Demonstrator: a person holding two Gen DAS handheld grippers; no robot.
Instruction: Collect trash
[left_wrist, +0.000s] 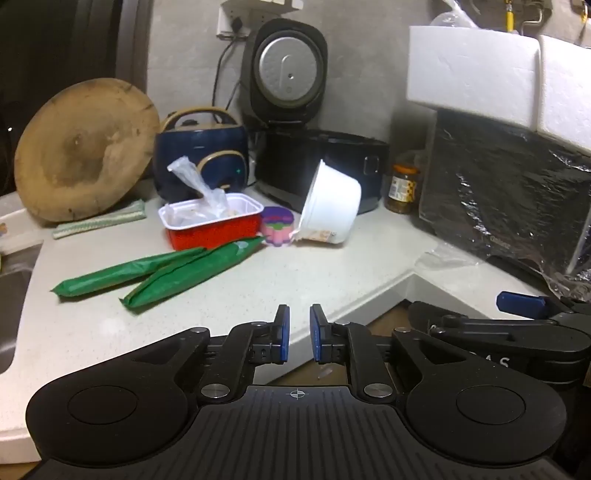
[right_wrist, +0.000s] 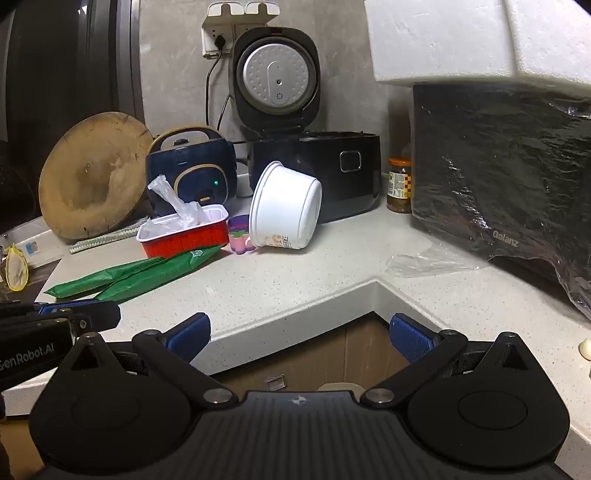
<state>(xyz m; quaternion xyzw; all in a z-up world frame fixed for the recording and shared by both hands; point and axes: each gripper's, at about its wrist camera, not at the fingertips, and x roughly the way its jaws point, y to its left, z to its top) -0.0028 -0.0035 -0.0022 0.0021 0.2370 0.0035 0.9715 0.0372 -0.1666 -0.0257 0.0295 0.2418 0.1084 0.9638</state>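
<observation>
Left wrist: low at the surface (left_wrist: 258, 291) edge, facing the back wall.
Right wrist: just beside it, same heading.
Shared: white bowl (left_wrist: 330, 205) (right_wrist: 286, 205), red tray (left_wrist: 212, 227) (right_wrist: 184, 236).

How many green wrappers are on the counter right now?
2. Both lie side by side in front of the red tray: one green wrapper farther left, the other green wrapper nearer the counter edge, its tip by the tray. None seems hidden.
</observation>
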